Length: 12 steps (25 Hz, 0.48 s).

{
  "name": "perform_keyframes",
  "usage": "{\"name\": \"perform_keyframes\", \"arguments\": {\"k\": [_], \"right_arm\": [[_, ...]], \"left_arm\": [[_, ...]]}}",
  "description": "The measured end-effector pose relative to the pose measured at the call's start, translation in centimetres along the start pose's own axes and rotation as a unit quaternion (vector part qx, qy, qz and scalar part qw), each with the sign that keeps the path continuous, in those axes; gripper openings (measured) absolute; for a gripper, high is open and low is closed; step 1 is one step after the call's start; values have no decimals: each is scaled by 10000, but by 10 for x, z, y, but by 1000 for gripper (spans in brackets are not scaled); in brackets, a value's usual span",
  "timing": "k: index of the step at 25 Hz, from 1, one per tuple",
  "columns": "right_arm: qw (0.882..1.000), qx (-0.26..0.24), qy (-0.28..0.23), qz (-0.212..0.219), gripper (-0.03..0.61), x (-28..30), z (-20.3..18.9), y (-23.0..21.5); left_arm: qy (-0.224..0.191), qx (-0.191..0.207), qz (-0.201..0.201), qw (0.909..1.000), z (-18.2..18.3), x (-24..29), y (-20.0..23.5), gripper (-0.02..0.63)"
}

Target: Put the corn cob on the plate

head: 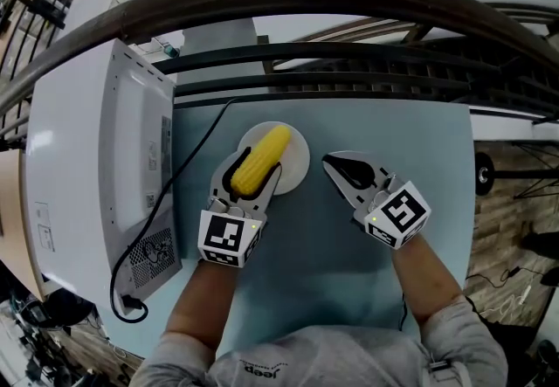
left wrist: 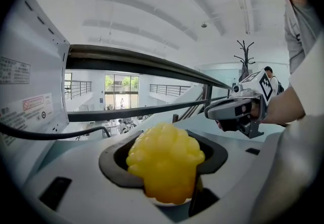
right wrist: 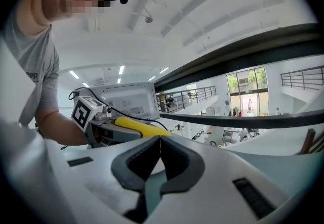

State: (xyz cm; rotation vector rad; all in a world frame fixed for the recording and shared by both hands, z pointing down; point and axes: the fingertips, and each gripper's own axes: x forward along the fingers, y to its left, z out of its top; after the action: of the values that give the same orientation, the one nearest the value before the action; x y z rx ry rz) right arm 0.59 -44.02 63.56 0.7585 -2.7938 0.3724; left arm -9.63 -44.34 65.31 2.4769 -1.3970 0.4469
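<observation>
So we're looking at the placing step here: the left gripper (head: 253,174) is gripping the corn (head: 262,156) by its near end, jaws standing fairly wide around it and pressing on both sides, and the cob is pointing out over the plate (head: 298,165), which is sitting on the bench (head: 349,272) just beside the microwave (head: 96,158). From the head view the corn is lying right across the plate's middle, but I honestly can't tell if it's touching the plate or hanging just above it. In the left gripper view a bit of white is peeking out under the cob, which I'm guessing is the plate, so it's got to be close. The right gripper (head: 334,164) is sitting off to the plate's right with its jaws closed tip to tip and nothing in them, so it's not doing anything useful right now. Next move, I'm thinking: get the cob resting flat on the plate, then open the left jaws gently so it isn't rolling off the rim, since that plate is looking pretty shallow, and back the gripper out without dragging the corn along.
</observation>
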Motion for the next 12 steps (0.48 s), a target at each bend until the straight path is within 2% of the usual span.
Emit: {"name": "perform_keyframes", "arguments": {"k": [12], "right_arm": [[9999,110,41,2,17,-3,-9,-1]], "left_arm": [[469,355,2,9983,-22,8,-6,256]]}}
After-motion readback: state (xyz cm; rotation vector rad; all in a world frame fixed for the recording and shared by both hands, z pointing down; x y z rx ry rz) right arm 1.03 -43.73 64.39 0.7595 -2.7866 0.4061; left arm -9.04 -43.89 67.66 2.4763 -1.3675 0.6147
